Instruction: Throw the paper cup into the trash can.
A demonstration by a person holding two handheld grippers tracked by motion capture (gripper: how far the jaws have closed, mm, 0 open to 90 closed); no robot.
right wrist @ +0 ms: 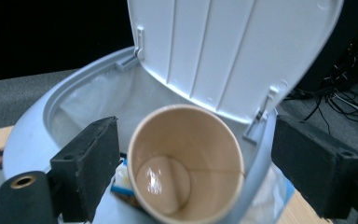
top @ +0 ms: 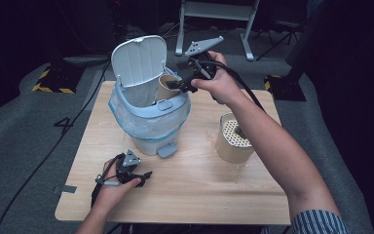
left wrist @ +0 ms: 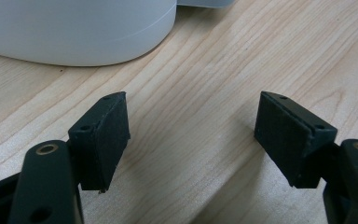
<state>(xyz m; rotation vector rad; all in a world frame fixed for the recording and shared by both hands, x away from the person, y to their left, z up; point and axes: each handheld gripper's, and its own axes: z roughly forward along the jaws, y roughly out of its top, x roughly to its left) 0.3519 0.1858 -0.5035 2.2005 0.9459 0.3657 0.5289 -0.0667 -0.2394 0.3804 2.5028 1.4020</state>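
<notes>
Our right gripper point(right wrist: 193, 154), jaws released, flanks a paper cup point(right wrist: 186, 163) tipped inside the pedal bin point(top: 151, 114) near the counter's far-left corner. We judge the drop done; next, withdraw. Our left gripper point(left wrist: 191, 140) rests open near the front edge.

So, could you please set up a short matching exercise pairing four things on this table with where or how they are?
Things:
1. paper cup
2. bin lid
3. left gripper
4. perforated canister

States:
a. standing to the right of the bin
b. tipped in the bin's mouth
c. resting open on the table
d. swung up

Pairs: 1-b, 2-d, 3-c, 4-a
</notes>
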